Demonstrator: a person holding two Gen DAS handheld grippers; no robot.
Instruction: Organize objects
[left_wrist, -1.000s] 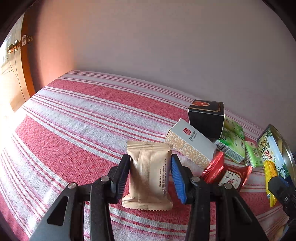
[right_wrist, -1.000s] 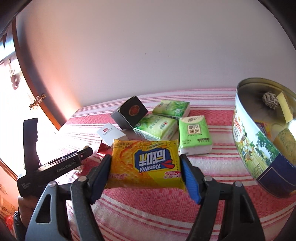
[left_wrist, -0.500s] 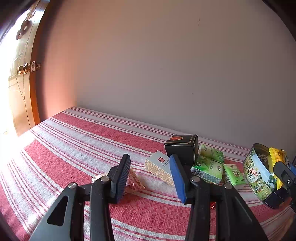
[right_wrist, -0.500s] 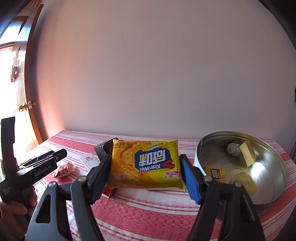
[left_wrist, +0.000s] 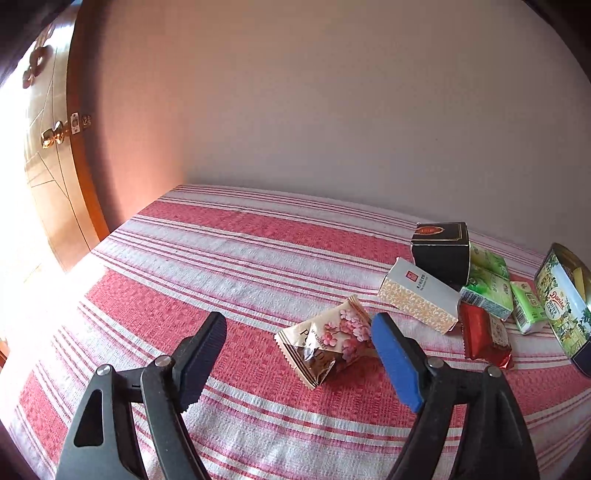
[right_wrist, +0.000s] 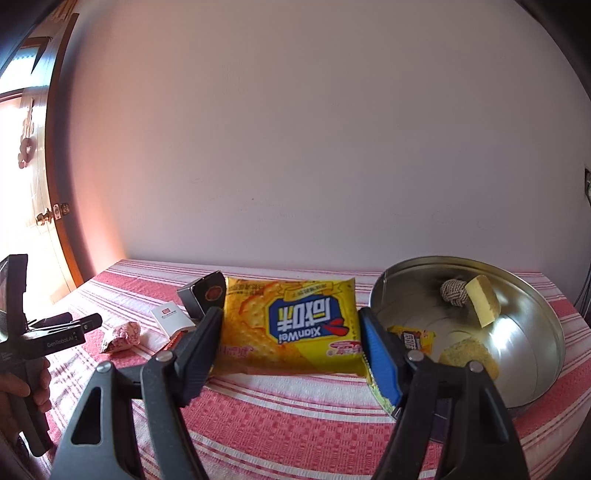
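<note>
- The left gripper (left_wrist: 297, 354) hangs over the striped cloth (left_wrist: 229, 258); its jaws have just been opening and stand wide apart, with nothing pressed between them.
- A flowered snack packet (left_wrist: 327, 345) lies flat on the cloth just ahead of the gap, close to the blue pad (left_wrist: 395, 363) but free of it; the black pad (left_wrist: 203, 356) is well clear of the packet.
- Behind the packet, towards the wall, lies a white box (left_wrist: 419, 299), and a black box (left_wrist: 441, 251) stands behind that, the two touching or nearly so.
- Right of the boxes are green tissue packs (left_wrist: 487, 284), and a red packet (left_wrist: 484, 336) lies against the white box's near end.
- At the right edge of the left view stands a round tin (left_wrist: 561, 306) with printed sides.
- The right gripper (right_wrist: 291, 343) clamps a yellow cracker pack (right_wrist: 291, 325) by its two side edges, both pads pressing on it; the pack is raised off the cloth, its print upside down.
- In the right view the open tin (right_wrist: 532, 325) sits just right of the held pack, whose right edge is beside the tin's rim.
- Inside the tin are a rope ball (right_wrist: 453, 297), a yellow wedge (right_wrist: 482, 304), a small yellow packet (right_wrist: 415, 338) and a round pale cake (right_wrist: 467, 356).
- A hand (right_wrist: 26, 387) at the left edge of the right view holds the left gripper's handle.
- A wooden door (left_wrist: 51, 177) stands left of the cloth.
</note>
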